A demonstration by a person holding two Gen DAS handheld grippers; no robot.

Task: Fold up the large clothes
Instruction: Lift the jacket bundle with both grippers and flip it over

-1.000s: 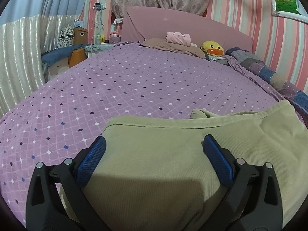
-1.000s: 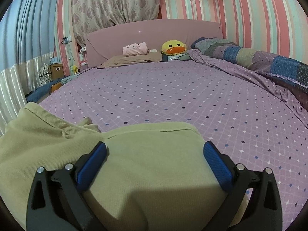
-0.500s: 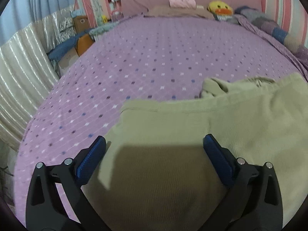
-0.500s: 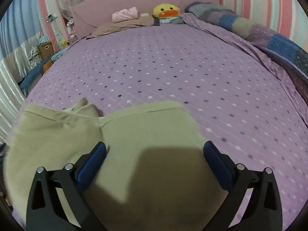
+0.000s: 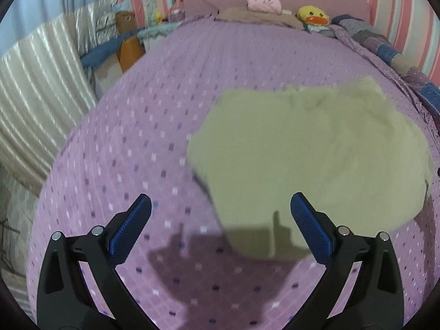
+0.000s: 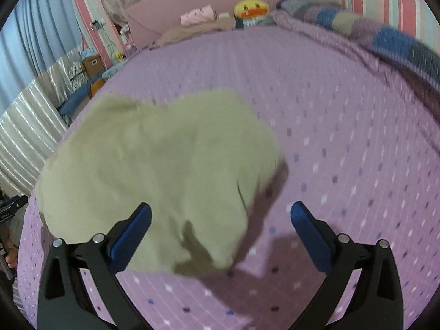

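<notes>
Both grippers, left [image 5: 220,222] and right [image 6: 221,229], hover with jaws spread wide and empty above the olive garment [image 5: 316,148] ahead on the purple bedspread [image 5: 132,137].

Motion blur smears the olive garment [image 6: 165,165], so its folds and hems can't be read. The patchwork quilt [image 6: 398,44] runs off the right edge. Items on the bedside clutter [image 5: 165,5] are too small to identify.
</notes>
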